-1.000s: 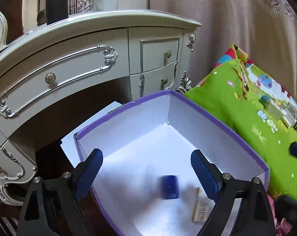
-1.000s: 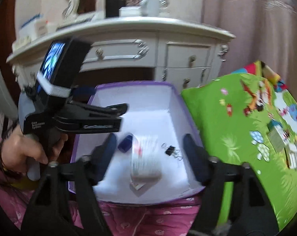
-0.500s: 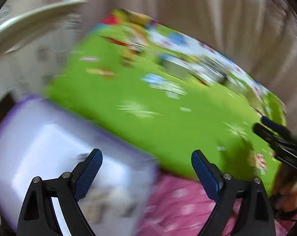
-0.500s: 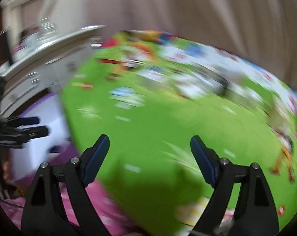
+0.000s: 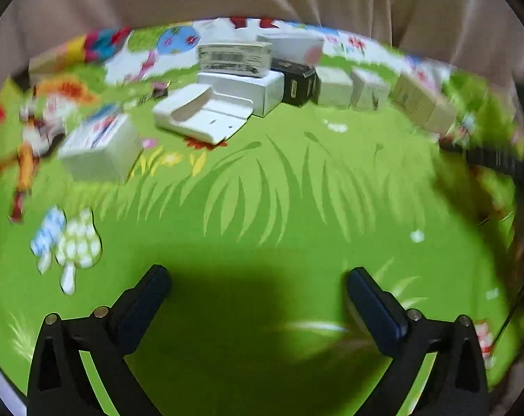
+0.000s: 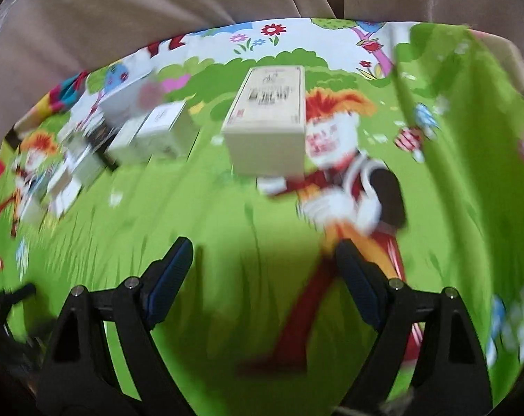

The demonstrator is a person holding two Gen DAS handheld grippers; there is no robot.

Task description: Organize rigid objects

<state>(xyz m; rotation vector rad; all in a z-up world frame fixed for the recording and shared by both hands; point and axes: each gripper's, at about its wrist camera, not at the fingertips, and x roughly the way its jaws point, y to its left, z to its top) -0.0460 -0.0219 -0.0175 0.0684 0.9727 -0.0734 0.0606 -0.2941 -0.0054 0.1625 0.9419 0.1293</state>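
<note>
Over the green play mat (image 5: 262, 180) with its cartoon grass, both tongs hang tilted downward with only bare mat between their blue pads. On the left gripper (image 5: 258, 294) the jaws are opening, already very wide apart; the right gripper (image 6: 263, 267) stands spread too, gripping nothing. Well ahead of the left one sits a huddle of small boxes near the mat's far edge — a white box (image 5: 99, 149) off to the left, an open white tray-like carton (image 5: 203, 118) just beside a white box with a printed box (image 5: 234, 56) stacked on top, then a black box (image 5: 298, 83) and a row of pale boxes (image 5: 369, 88) running rightward. From the right-hand view, a tall cream box (image 6: 267, 121) stands alone in front of the gripper, apart from it, with the blurred cluster off to its left. A beige curtain (image 6: 157, 3) hangs behind the mat — much of the scene is smeared.
</note>
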